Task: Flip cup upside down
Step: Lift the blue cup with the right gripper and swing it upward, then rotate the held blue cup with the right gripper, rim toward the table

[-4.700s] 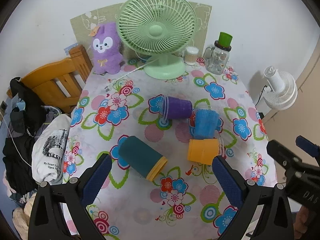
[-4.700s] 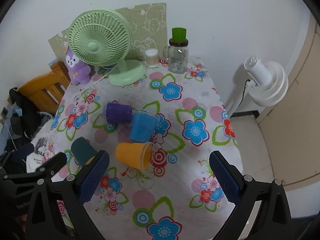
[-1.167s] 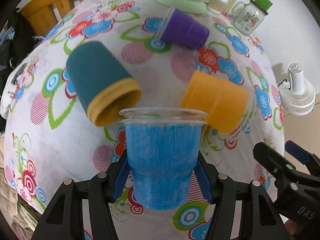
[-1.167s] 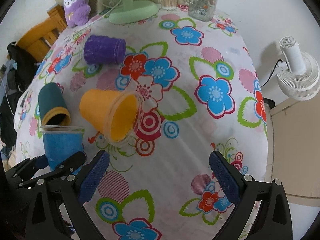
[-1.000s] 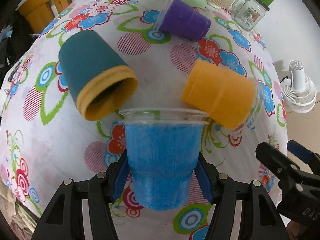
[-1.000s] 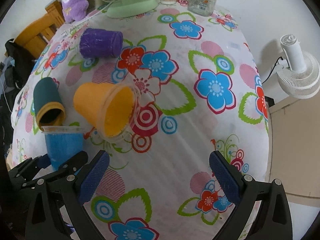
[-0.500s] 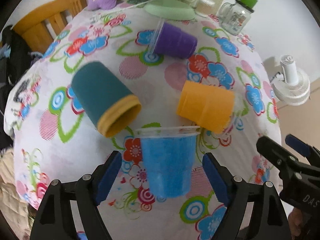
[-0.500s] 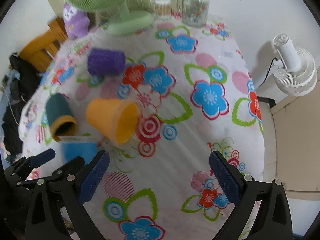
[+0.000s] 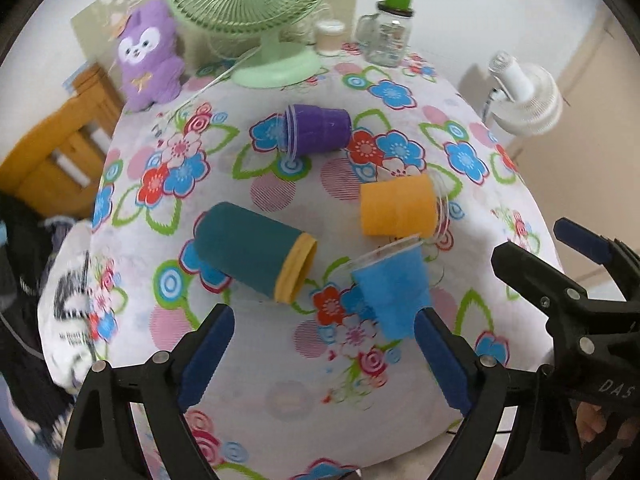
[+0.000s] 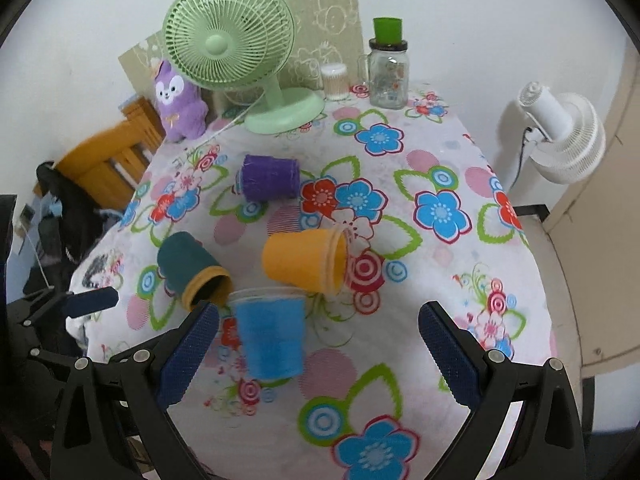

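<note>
Blue cup (image 9: 390, 290) released, mouth up.
Left gripper (image 9: 320, 354) fingers now spread, cup standing free on the table (image 9: 256, 360); right gripper (image 10: 320, 354) open (idle).

A home: floral-clothed table (image 10: 460, 184), plush toy (image 10: 178, 102), fan (image 10: 240, 64).

A flowered table (image 10: 460, 280) carries four cups – blue cup (image 10: 270, 334) upright near the front edge, orange cup (image 10: 300, 266), teal cup (image 10: 190, 270) and purple cup (image 10: 270, 178) on their sides – with a green fan (image 10: 240, 60), plush toy (image 10: 178, 104) and jar (image 10: 388, 68) along the back edge.
</note>
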### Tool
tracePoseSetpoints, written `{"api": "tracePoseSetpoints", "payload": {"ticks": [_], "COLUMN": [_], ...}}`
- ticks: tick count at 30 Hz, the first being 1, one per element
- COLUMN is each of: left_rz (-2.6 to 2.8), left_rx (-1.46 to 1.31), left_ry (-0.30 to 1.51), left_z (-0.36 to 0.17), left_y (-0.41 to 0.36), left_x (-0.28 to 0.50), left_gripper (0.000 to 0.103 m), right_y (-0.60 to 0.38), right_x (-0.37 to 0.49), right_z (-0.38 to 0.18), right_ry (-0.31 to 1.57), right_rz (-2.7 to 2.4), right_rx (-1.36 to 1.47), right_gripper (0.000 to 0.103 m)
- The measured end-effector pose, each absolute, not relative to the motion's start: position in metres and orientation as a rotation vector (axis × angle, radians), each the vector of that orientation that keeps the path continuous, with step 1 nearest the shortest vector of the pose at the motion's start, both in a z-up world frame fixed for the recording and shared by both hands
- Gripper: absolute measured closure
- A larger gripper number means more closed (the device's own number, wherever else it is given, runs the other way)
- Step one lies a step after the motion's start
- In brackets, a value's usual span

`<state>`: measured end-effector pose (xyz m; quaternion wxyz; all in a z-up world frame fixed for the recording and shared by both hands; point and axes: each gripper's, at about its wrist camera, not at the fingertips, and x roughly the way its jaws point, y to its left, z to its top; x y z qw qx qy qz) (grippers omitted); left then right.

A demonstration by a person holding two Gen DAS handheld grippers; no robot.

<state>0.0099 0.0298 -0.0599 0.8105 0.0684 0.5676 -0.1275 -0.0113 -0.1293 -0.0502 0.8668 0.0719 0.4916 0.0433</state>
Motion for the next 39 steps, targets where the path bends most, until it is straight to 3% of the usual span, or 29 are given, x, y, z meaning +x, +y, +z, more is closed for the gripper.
{"api": "tracePoseSetpoints", "payload": {"ticks": [16, 34, 39], "left_rz": [-0.485, -0.663, -0.685], "left_rx": [0.408, 0.656, 0.679], "left_ry": [1.172, 1.091, 1.089], "left_z": [-0.078, -0.134, -0.15], "left_y": [0.054, 0.039, 0.037], "left_x": [-0.014, -0.018, -0.011], "left_gripper": [0.008, 0.008, 0.008], "right_y": [-0.086, -0.077, -0.071], "right_x": [-0.072, -0.089, -0.083], "right_z": [-0.07, -0.142, -0.161], "right_ry": [0.921, 0.715, 0.711], "right_rz": [-0.009, -0.092, -0.09], "right_rx": [0.181, 0.146, 0.136], "right_gripper": [0.002, 0.002, 0.011]}}
